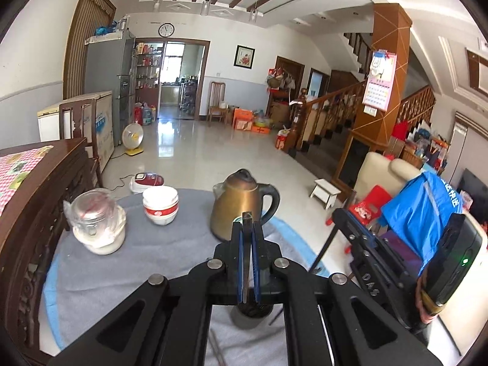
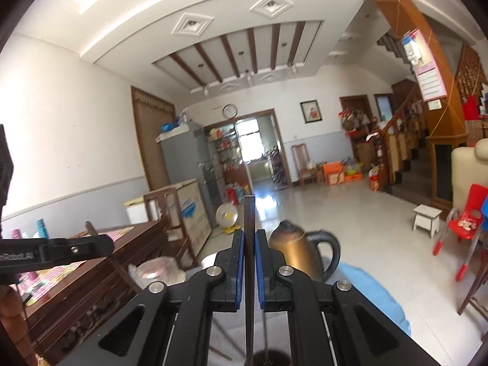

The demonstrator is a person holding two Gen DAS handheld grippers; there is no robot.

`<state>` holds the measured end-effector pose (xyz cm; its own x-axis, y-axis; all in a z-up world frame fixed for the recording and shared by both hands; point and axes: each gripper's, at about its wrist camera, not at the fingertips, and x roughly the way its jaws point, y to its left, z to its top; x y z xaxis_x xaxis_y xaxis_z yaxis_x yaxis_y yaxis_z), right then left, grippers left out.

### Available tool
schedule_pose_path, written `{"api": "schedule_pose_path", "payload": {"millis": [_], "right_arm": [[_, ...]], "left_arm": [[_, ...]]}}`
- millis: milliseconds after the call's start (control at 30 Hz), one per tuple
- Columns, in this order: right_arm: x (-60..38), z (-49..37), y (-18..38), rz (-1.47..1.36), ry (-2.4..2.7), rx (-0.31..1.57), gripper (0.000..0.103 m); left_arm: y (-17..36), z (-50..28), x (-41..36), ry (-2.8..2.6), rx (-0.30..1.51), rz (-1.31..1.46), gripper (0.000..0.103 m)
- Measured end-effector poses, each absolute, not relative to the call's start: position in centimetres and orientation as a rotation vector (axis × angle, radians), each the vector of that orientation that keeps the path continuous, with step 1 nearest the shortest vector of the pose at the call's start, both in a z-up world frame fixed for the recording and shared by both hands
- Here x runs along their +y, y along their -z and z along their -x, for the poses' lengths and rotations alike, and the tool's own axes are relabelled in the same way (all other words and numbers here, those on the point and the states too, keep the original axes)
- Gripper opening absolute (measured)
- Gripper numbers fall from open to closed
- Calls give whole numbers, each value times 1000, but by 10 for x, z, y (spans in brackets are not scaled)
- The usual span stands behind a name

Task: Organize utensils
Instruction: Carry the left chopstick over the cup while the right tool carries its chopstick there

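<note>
My left gripper (image 1: 247, 231) is shut on a thin dark chopstick (image 1: 246, 222) held upright between its blue pads; the stick's lower end reaches a dark round utensil holder (image 1: 251, 314) on the grey tablecloth, mostly hidden by the gripper. My right gripper (image 2: 249, 238) is shut on another dark chopstick (image 2: 249, 213) that stands upright above the same holder (image 2: 270, 358), seen at the bottom edge. The right gripper also shows in the left wrist view (image 1: 381, 262), to the right of mine.
A brass kettle (image 1: 241, 204) stands just beyond the grippers. A stack of red-and-white bowls (image 1: 160, 204) and a glass jar on a white dish (image 1: 97, 222) sit at the left. A carved wooden cabinet (image 1: 27, 213) borders the table's left side.
</note>
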<state>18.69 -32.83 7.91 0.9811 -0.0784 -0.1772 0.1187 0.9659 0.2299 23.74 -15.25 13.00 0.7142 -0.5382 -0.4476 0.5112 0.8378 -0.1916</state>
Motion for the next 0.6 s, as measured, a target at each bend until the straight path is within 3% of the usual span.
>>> {"api": "schedule_pose_path", "payload": {"millis": [600], "right_arm": [[-349, -223, -4, -291, 165, 278, 8]], "left_arm": [[-32, -276, -181, 532, 702, 137, 6]]}}
